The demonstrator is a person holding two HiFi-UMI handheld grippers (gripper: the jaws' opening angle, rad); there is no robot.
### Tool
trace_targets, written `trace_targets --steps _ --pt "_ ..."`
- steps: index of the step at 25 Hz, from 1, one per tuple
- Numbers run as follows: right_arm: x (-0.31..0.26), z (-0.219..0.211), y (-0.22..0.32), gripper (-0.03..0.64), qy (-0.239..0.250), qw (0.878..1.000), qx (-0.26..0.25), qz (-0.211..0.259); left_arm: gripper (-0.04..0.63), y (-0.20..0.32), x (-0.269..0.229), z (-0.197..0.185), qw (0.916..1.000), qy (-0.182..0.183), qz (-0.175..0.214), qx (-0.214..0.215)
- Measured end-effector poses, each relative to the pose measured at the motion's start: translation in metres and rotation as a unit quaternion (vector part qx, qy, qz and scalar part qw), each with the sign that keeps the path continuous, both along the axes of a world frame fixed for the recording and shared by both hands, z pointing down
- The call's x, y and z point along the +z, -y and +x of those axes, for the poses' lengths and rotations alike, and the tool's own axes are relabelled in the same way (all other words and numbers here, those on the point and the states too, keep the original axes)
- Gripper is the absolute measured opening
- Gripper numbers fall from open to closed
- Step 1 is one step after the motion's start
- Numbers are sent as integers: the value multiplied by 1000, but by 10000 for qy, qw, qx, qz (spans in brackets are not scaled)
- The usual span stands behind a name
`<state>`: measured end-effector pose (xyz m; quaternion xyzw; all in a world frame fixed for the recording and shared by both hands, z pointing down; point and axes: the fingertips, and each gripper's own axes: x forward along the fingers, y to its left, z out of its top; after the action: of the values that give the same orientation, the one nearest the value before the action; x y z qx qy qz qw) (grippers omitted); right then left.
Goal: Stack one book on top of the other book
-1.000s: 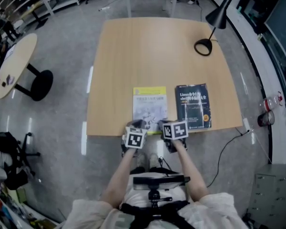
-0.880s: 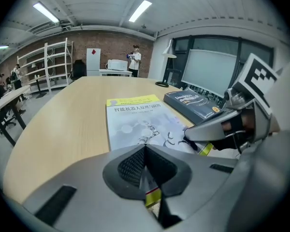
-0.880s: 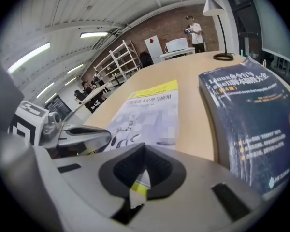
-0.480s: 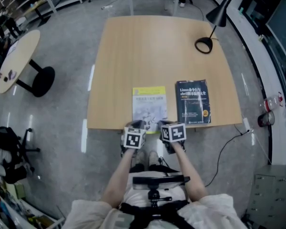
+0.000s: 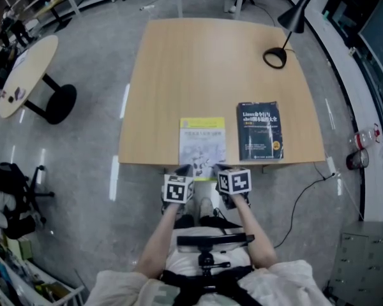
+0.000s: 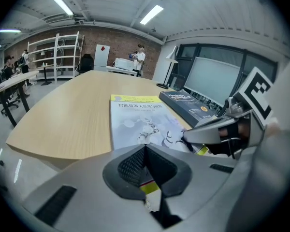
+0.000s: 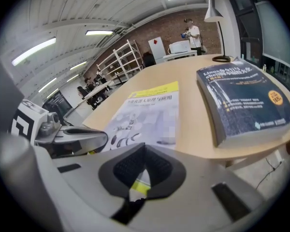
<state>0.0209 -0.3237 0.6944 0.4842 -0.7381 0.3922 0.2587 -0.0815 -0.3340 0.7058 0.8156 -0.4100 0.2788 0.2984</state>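
Two books lie side by side near the front edge of the wooden table (image 5: 179, 75). The left one is a pale book with a yellow top band (image 5: 202, 146) (image 6: 145, 122) (image 7: 147, 110). The right one is a thick dark blue book (image 5: 260, 131) (image 6: 188, 103) (image 7: 241, 98). My left gripper (image 5: 184, 171) (image 6: 145, 149) hovers at the table's front edge, just before the pale book's near left corner, shut and empty. My right gripper (image 5: 220, 171) (image 7: 144, 146) is beside it at the pale book's near right corner, also shut and empty.
A black desk lamp (image 5: 284, 37) stands at the table's far right corner. A round side table (image 5: 25, 75) is off to the left on the grey floor. A black cable (image 5: 300, 203) trails down from the table's right front corner.
Both grippers have drawn back a little toward the person, from over the pale book's near edge to the table's front edge. Both stay shut. The books have not moved.
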Motion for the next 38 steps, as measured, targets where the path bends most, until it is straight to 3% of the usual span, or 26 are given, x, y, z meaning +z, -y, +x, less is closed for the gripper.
trace_targets --steps 5,8,10,11,12,14,15,17,18,22,27,30,34,38 --pt "-3 1 -1 -3 -259 9992 -256 183 8 -2 -3 -12 9998 98 164 24" --pt "-15 17 -3 -2 -221 9988 -118 424 8 5 -8 -32 9986 -185 206 -447" --pt "-21 31 -6 1 9 9991 75 412 9 3 -9 -36 9985 -396 12 -370" --pt "-21 36 -10 36 147 9992 167 319 9 2 -9 -38 9987 -438 -45 -243" --pt "-19 40 -14 120 291 9991 228 204 9 0 -9 -39 9989 -444 -64 -139" --pt "-14 44 -21 190 528 9982 267 25 11 -1 -6 -43 9988 -465 -75 -126" --pt "-11 45 -22 213 588 9979 271 -25 46 -1 -6 -44 9983 -542 -106 -190" --pt "-4 45 -24 241 634 9975 276 -116 178 -2 -7 -42 9960 -814 -253 -281" --pt "-1 44 -24 253 678 9972 273 -174 208 -4 -7 -39 9946 -936 -372 -245" --pt "6 32 -20 253 1193 9914 337 -416 216 -14 2 -25 9893 -1129 -922 60" --pt "14 23 -18 253 1298 9896 170 -600 219 -21 11 -28 9864 -1137 -1188 47" --pt "17 14 -19 253 1331 9888 -63 -671 219 -23 19 -30 9820 -1325 -1349 30" --pt "21 13 -16 253 1429 9872 -163 -695 219 -20 23 -23 9810 -1353 -1361 290" --pt "21 11 -15 253 1598 9843 -127 -744 219 -20 26 -22 9723 -1682 -1584 351"
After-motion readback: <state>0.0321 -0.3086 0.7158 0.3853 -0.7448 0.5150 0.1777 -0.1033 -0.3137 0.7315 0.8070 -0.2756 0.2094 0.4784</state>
